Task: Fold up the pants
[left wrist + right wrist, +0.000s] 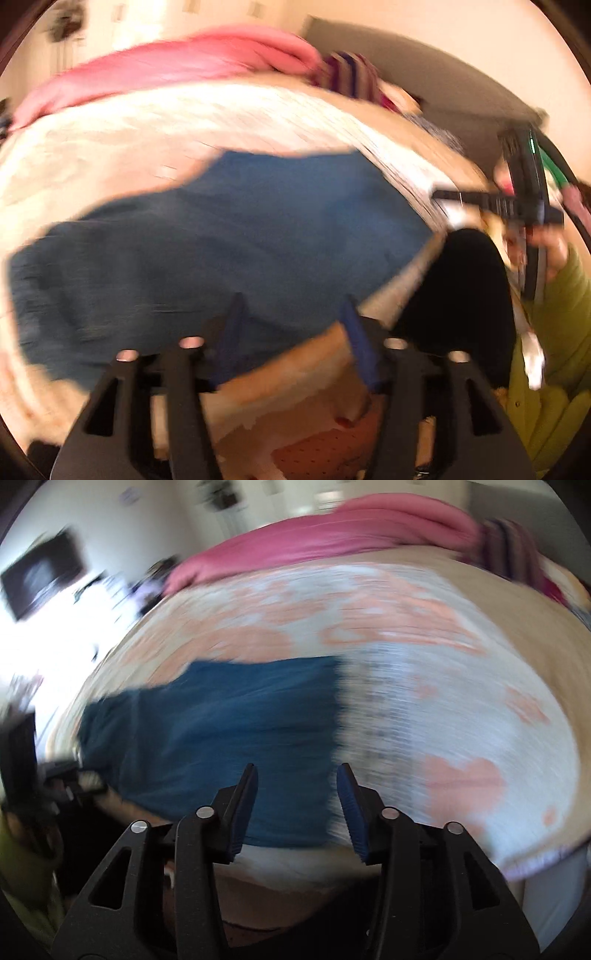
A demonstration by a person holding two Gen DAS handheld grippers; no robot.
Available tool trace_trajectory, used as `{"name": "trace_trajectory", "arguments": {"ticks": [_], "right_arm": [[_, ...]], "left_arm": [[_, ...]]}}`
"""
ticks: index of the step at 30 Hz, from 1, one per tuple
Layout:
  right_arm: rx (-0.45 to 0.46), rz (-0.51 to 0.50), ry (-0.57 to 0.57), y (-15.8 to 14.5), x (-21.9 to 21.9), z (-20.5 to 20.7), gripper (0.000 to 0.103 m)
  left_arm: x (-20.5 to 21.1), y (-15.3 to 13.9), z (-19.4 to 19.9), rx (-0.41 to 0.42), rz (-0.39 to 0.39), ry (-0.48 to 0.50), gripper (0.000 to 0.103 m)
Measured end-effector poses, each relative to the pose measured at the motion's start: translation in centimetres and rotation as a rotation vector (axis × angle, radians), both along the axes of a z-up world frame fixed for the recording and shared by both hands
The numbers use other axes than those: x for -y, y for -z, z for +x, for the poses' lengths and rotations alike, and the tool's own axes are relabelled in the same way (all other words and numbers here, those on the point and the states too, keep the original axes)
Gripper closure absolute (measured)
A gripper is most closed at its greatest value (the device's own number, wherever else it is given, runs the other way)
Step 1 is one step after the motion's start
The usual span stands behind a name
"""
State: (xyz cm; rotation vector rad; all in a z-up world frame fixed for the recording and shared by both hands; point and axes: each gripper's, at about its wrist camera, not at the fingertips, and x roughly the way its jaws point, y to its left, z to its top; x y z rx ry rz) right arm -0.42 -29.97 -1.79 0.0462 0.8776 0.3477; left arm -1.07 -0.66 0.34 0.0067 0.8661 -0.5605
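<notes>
1. Teal-blue fabric is seen spread on the bed: the pants (229, 236) lie in a folded slab near the bed's (461, 709) near edge, on a white and peach patterned cover.
2. Both views are smeared by motion blur, so seams and fine folds of the pants (221, 746) cannot be made out.
3. The left claw (291, 321) is seen with its jaws spread wide, nothing between them; its blue-padded fingers (360, 347) are placed over the near edge of the pants, and contact cannot be told.
4. The right claw (297, 794) is likewise seen wide apart and empty, held above the right end of the pants near the bed's near edge.
5. In the left wrist view the right claw (491, 201) is seen from the side at the right, gripped by a hand with a green sleeve (561, 317).
6. A pink blanket (351, 531) is heaped along the far edge of the bed, with a striped cloth (351, 74) beside it toward the far right corner.
</notes>
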Motion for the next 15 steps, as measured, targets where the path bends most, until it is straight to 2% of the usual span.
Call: {"name": "trace_trajectory", "arguments": {"ticks": [2,4,7,10,11,13,15], "right_arm": [[-0.019,-0.039,-0.064,0.8,-1.7,1.0,0.050],[-0.066,-0.037,-0.114,1.7,-2.7,2.0,0.048],[-0.088,-0.070,-0.106,2.5,-2.9,2.3,0.042],[-0.147,-0.081,-0.071,3.9,-2.2,3.1,0.037],[-0.163,-0.078,-0.066,4.3,-1.9,3.2,0.037],[-0.162,-0.055,-0.071,4.6,-1.6,3.0,0.032],[-0.164,-0.044,-0.068,4.7,-1.8,2.8,0.030]], "left_arm": [[-2.9,-1.1,0.2,0.030,0.009,-0.109,0.044],[-5.7,-1.5,0.5,0.031,0.017,-0.210,0.044],[-8.7,-1.2,0.7,0.025,0.046,-0.333,0.043],[-10.5,-0.6,1.4,0.032,0.119,-0.459,0.028],[-10.8,-0.4,2.0,0.052,0.163,-0.506,0.028],[-11.2,0.1,2.7,0.049,0.155,-0.507,0.028],[-11.0,1.1,3.7,0.012,0.138,-0.486,0.031]]}}
